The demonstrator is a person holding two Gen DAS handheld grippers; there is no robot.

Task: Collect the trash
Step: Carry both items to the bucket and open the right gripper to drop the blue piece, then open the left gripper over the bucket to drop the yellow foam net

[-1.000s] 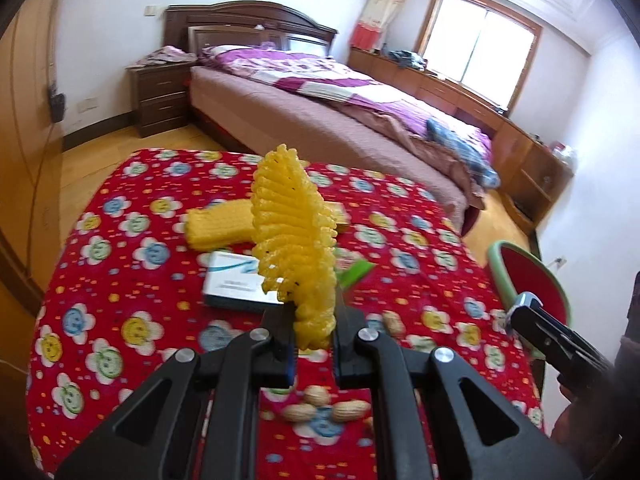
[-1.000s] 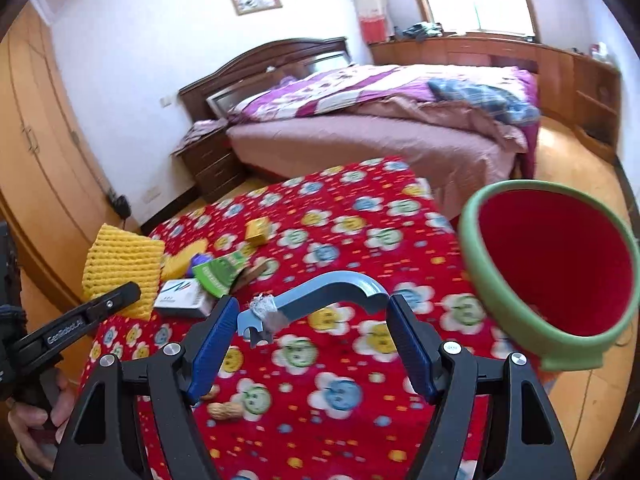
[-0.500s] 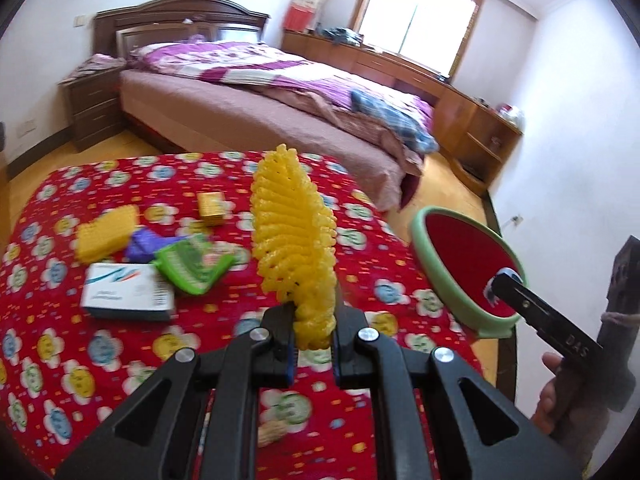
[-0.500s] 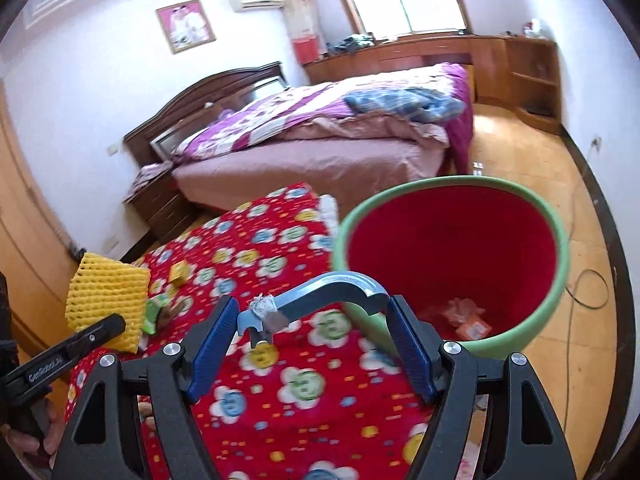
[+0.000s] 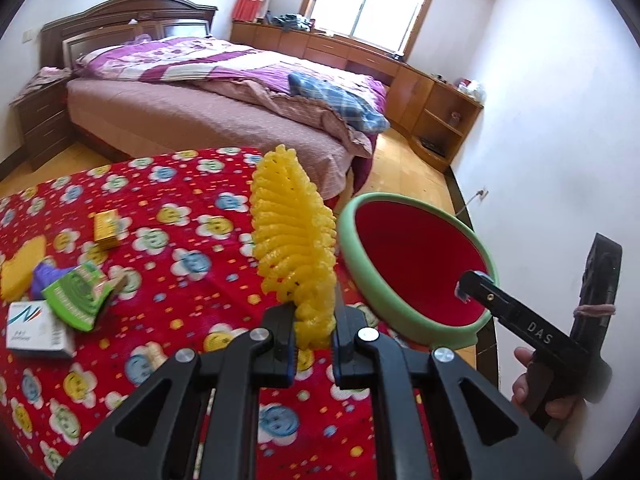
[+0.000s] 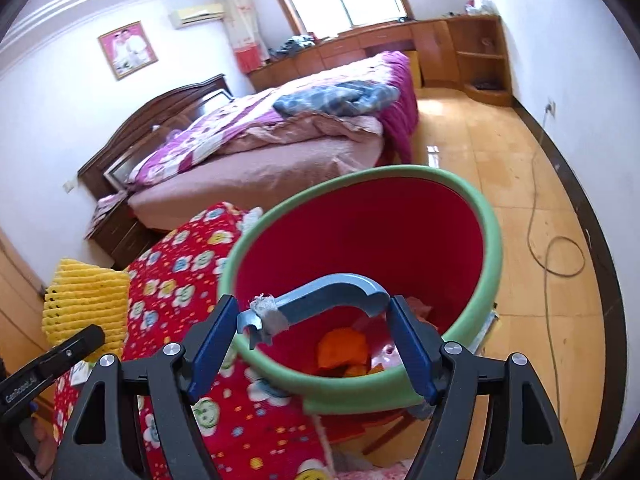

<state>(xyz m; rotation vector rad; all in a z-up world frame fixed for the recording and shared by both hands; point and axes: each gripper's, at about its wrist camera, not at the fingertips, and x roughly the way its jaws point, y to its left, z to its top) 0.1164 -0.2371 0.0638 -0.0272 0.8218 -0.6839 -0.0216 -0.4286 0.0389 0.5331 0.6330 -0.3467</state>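
The left gripper (image 5: 314, 344) is clamped tight on the lower edge of a yellow foam-net fruit sleeve (image 5: 294, 236), which stands upright over the red flower-print tablecloth (image 5: 192, 288); the right gripper (image 6: 312, 344) holds a curved blue-grey plastic hook (image 6: 332, 292) crosswise between its wide-set blue pads, with frayed grey tape around the hook's left end, above the mouth of a red bin with a green rim (image 6: 490, 240); the bin stands just off the table's edge and already has orange and pinkish scraps at the bottom, too blurred to identify. On the cloth lie a white carton (image 5: 34, 330), a green packet (image 5: 78, 294), a purple scrap (image 5: 46, 282), a second yellow foam piece (image 5: 20, 266) and a small yellow box (image 5: 106, 228). Beyond is a bedroom: a dark wooden bed with purple bedding (image 5: 224, 76), wooden floor, window. The right tool's arm reads "DAS"; the left's, "GenRobot.AI".
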